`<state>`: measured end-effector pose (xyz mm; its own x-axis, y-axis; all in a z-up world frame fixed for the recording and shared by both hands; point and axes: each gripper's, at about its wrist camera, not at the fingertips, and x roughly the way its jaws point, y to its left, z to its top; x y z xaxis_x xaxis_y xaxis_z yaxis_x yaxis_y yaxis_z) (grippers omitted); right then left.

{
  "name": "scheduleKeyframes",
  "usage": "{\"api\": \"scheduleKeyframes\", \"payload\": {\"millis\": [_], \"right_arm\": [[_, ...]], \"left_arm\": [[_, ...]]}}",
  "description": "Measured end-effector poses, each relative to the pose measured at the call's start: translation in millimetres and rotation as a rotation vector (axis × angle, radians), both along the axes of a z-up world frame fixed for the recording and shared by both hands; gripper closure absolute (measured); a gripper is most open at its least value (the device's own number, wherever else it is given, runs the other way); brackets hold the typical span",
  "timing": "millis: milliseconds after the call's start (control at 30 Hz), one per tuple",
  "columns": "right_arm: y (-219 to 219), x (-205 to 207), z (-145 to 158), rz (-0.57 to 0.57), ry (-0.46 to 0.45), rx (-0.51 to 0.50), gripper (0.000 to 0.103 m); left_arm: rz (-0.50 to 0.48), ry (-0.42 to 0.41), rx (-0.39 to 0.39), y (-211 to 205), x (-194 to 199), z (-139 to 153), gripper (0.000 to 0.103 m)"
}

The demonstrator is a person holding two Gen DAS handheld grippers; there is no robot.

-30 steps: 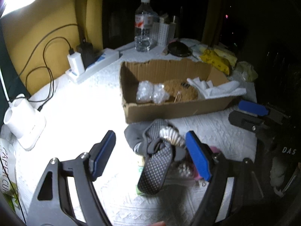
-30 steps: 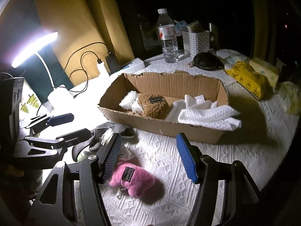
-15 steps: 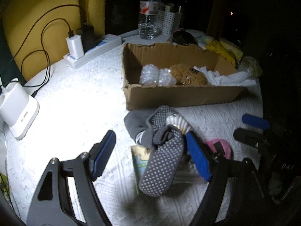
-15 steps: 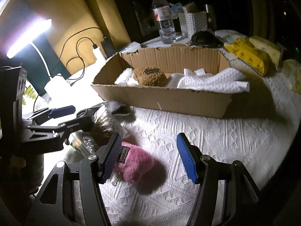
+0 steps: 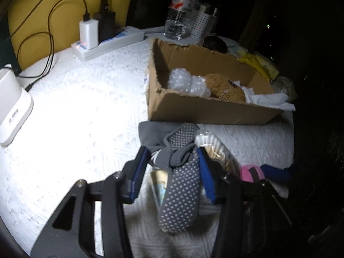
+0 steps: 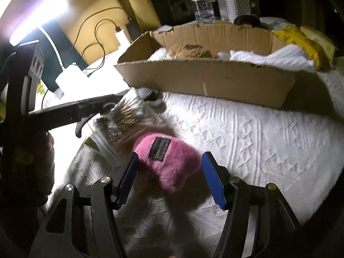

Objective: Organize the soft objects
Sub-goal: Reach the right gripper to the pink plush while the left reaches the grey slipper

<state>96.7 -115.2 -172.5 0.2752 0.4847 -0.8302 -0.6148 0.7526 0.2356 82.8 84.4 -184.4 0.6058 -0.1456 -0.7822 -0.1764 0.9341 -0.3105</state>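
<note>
A grey dotted sock (image 5: 180,185) lies bunched on the white tablecloth in front of a cardboard box (image 5: 206,109). My left gripper (image 5: 172,172) has its blue pads on either side of the sock, closed in on it. A pink plush pouch (image 6: 167,163) lies between the open pads of my right gripper (image 6: 169,178), apart from both. The box (image 6: 206,79) holds a brown plush (image 5: 223,86), bubble wrap (image 5: 185,83) and a white cloth (image 6: 268,58). The pink pouch also shows in the left wrist view (image 5: 249,172).
A clear bag of cotton swabs (image 5: 217,150) and a flat packet (image 5: 159,185) lie beside the sock. A power strip with chargers (image 5: 105,40), a water bottle (image 5: 180,10), a white basket (image 6: 234,6) and yellow packs (image 6: 301,40) stand behind the box. A white lamp base (image 5: 10,107) stands at left.
My left gripper has moved forward and narrowed around the grey sock. My right gripper has dropped low and forward, so the pink pouch now sits between its pads.
</note>
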Motion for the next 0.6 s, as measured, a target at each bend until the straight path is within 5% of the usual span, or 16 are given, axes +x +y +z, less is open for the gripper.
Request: {"api": "scheduleKeyframes", "payload": {"millis": [133, 267, 367, 600], "right_arm": [[3, 1, -7, 0.006, 0.025, 0.0, 0.039], [6, -1, -9, 0.016, 0.022, -0.004, 0.042], [6, -1, -8, 0.027, 0.024, 0.005, 0.049], [1, -3, -2, 0.035, 0.012, 0.018, 0.057]], "left_arm": [[0.032, 0.024, -0.022, 6, 2, -8, 0.034], [0.023, 0.008, -0.039, 8, 4, -10, 0.034], [-0.004, 0.002, -0.065, 8, 5, -12, 0.049], [-0.026, -0.032, -0.035, 2, 0, -1, 0.059]]}}
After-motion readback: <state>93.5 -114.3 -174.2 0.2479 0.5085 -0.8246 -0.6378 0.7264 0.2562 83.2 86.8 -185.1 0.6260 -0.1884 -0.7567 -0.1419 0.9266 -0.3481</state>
